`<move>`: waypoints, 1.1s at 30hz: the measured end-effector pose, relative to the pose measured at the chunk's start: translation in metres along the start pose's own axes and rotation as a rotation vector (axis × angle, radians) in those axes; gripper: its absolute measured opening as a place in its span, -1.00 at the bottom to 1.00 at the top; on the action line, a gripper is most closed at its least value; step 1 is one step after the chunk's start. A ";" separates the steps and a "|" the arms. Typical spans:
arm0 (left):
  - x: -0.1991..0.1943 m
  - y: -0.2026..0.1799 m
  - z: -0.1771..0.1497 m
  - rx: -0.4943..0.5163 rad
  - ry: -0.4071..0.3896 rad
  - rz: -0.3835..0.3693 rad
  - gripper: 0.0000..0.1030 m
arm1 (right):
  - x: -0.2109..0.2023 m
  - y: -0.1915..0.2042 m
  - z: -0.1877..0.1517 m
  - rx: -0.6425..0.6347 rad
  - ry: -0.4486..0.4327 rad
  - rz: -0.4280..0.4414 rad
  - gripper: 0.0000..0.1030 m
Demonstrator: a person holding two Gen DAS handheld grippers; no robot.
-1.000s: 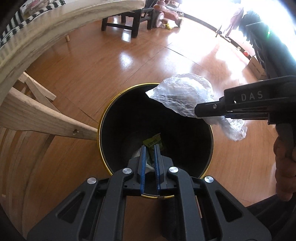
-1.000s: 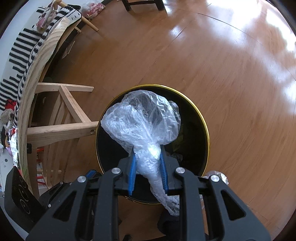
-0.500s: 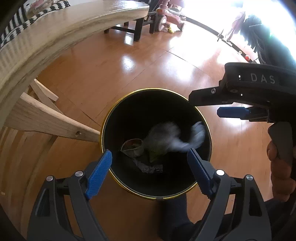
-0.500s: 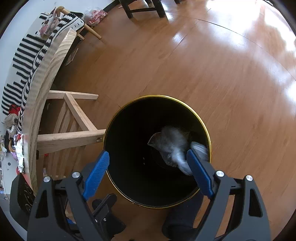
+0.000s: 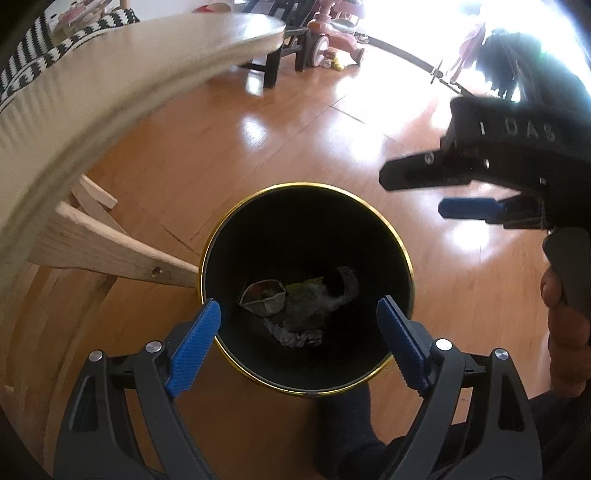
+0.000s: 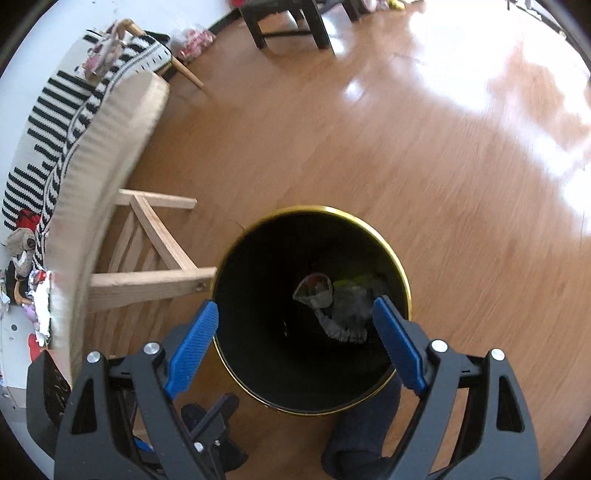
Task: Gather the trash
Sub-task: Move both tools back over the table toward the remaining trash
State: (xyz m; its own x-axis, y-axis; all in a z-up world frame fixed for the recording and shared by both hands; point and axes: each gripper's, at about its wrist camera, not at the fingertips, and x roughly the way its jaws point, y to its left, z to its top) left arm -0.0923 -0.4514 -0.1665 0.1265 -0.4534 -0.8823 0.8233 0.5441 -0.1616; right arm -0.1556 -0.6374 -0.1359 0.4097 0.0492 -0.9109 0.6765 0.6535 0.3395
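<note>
A black bin with a gold rim [image 5: 404,251] stands on the wooden floor, also in the right wrist view [image 6: 399,266]. Crumpled trash [image 5: 299,306] lies at its bottom, including the clear plastic bag [image 6: 347,314]. My left gripper [image 5: 299,339] is open and empty above the bin's near rim. My right gripper [image 6: 295,339] is open and empty above the bin; from the left wrist view it shows at the right [image 5: 461,195], higher than the rim.
A light wooden table [image 5: 110,85] with slanted legs [image 6: 147,280] stands left of the bin, close to its rim. A striped cloth [image 6: 48,122] lies on it. Dark chair legs [image 6: 288,26] and toys [image 5: 332,37] are far off. My foot [image 6: 362,435] is beside the bin.
Both grippers opened. The right one let go of the clear plastic bag, which fell into the bin. Both grippers then rose a little above the bin.
</note>
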 end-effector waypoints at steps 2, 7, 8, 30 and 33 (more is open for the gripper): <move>-0.012 -0.003 0.002 0.013 -0.013 -0.009 0.64 | -0.013 0.007 0.001 -0.011 -0.033 0.005 0.61; -0.062 -0.001 0.003 0.040 -0.071 -0.047 0.68 | -0.060 0.051 0.004 -0.093 -0.145 0.047 0.61; -0.077 0.003 0.001 0.042 -0.090 -0.055 0.70 | -0.072 0.067 0.003 -0.130 -0.176 0.061 0.61; -0.259 0.315 -0.107 -0.277 -0.305 0.437 0.83 | -0.033 0.392 -0.079 -0.664 -0.208 0.194 0.67; -0.252 0.338 -0.108 -0.256 -0.275 0.447 0.83 | -0.007 0.420 -0.089 -0.703 -0.173 0.174 0.67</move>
State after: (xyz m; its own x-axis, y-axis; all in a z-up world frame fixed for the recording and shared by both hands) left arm 0.0941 -0.0770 -0.0468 0.5981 -0.2882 -0.7478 0.5012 0.8626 0.0684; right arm 0.0713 -0.2964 -0.0072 0.6049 0.1143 -0.7880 0.0656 0.9791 0.1924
